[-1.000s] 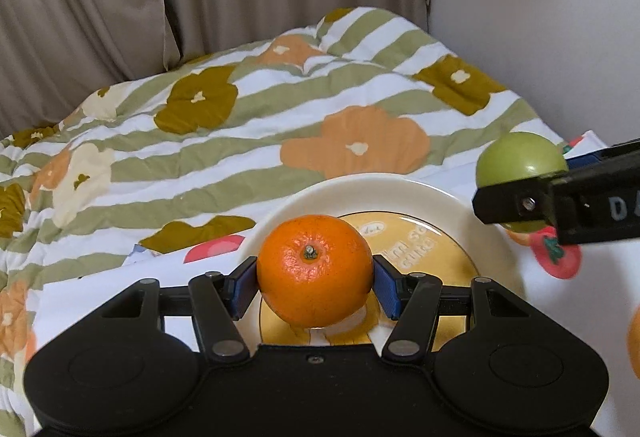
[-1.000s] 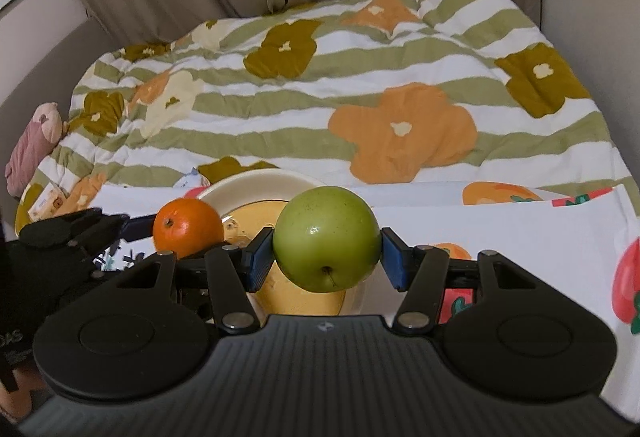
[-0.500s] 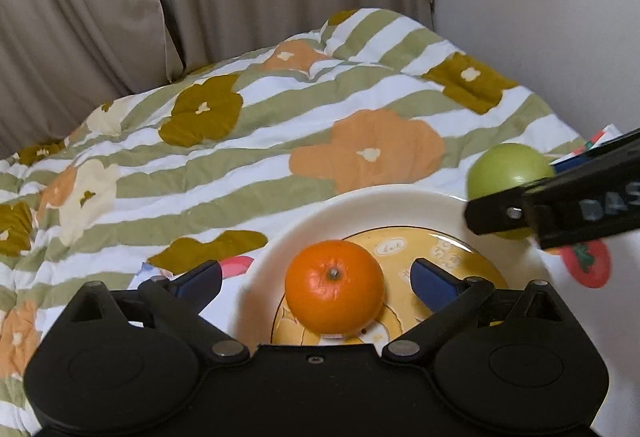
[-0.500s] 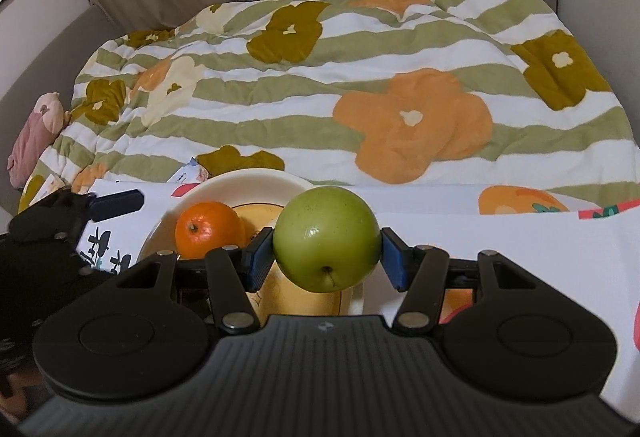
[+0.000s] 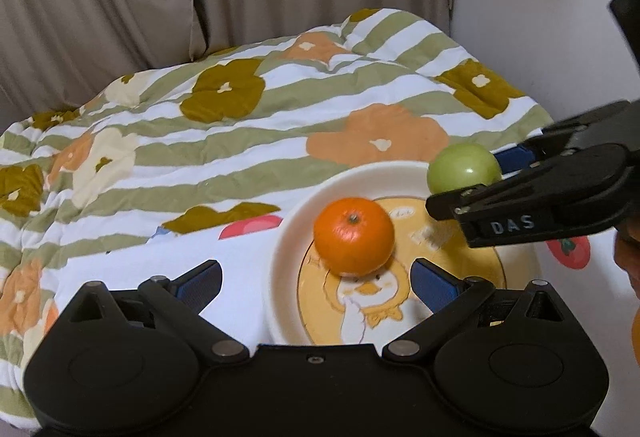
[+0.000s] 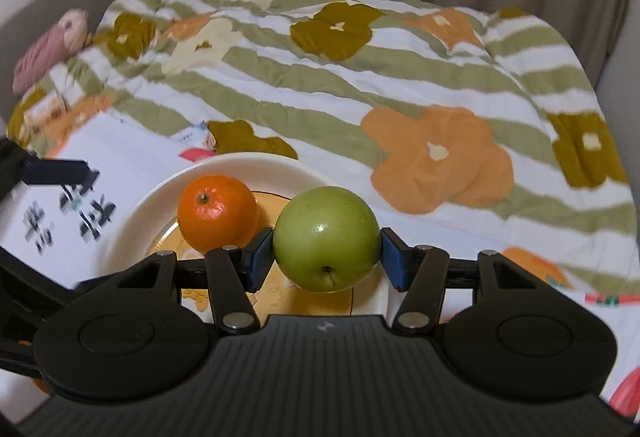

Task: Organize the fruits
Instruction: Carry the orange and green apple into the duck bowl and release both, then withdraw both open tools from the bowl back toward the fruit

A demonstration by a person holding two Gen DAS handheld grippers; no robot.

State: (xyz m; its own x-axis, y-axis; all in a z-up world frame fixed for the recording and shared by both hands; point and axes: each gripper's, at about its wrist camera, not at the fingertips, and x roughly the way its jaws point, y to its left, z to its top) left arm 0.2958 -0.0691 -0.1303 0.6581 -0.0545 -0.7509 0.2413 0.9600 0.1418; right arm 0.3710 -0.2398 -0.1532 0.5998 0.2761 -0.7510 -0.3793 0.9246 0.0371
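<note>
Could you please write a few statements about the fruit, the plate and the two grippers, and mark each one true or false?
1. The orange sits on the plate. True.
2. The left gripper is clamped on the orange. False: its pads stand wide, clear of it.
3. The right gripper holds the green apple. True.
4. The apple lies on the quilt. False: it is held over the plate.

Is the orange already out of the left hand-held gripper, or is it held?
Out. The left hand-held gripper is open; its blue pads stand clear of the orange, which rests on the plate.
</note>
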